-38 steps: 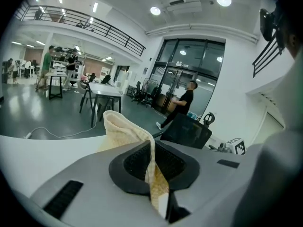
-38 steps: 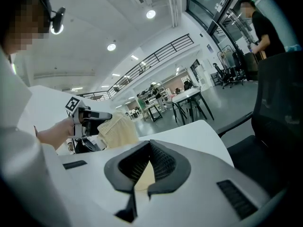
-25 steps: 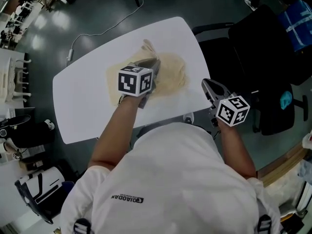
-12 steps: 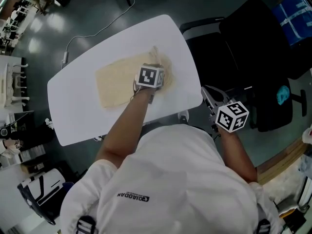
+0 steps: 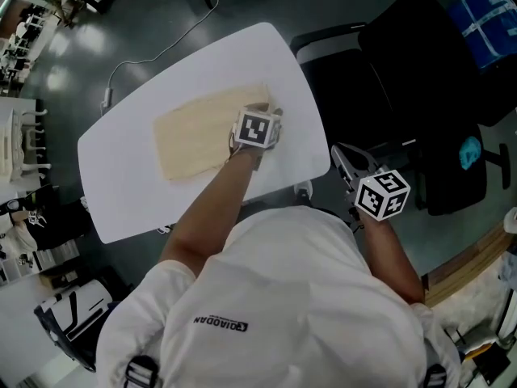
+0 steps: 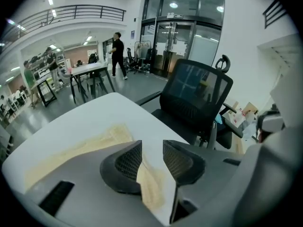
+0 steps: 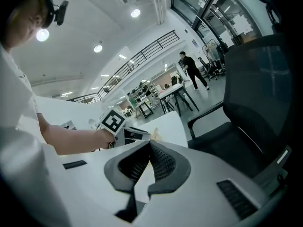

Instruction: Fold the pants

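Pants (image 5: 202, 132), beige: folded into a flat rectangle, lying mid-table (image 5: 129, 184), white.
Left claw (image 6: 152, 150): over the pants' right end, angled down; jaws just opened and standing apart, cloth edge between them, not pinched.
Right claw (image 7: 147, 145): off the table's right edge, near black office chair (image 5: 420, 79); jaws together, nothing between.
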Available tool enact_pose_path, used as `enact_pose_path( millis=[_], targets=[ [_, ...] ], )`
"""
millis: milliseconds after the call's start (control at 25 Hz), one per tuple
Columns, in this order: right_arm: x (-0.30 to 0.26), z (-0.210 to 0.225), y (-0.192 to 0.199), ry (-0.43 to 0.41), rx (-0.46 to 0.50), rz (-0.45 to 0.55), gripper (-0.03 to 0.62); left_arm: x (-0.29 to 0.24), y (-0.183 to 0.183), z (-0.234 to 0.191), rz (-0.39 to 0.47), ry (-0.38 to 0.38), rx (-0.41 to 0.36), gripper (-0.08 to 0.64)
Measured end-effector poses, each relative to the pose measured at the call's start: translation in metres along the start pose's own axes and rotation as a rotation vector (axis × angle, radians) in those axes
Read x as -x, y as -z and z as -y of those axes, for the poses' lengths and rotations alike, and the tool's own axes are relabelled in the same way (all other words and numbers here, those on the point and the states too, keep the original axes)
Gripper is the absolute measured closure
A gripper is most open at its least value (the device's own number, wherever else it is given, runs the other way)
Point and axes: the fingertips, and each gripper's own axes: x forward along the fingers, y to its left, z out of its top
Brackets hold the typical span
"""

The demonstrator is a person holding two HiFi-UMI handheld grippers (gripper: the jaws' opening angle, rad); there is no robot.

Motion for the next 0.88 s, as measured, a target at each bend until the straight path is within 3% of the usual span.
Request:
enact_pose_path(
  millis=[200, 480, 880],
  targets=[
    [-0.010, -0.003, -0.009, -0.026, 0.026, -0.006, 0.575, 0.024, -0.031, 0.015, 0.114, 0.041, -0.012, 0.411],
    [-0.037, -0.026, -0.021, -0.101, 0.086, -0.022, 0.575, 0.069, -0.043, 0.007, 0.245, 0.118, 0.149, 0.449],
    [-0.087, -0.102, -0.035, -0.180, 0.174, -0.035, 0.575, 0.178, 0.003, -0.053, 0.388, 0.084, 0.221, 0.511]
  ],
)
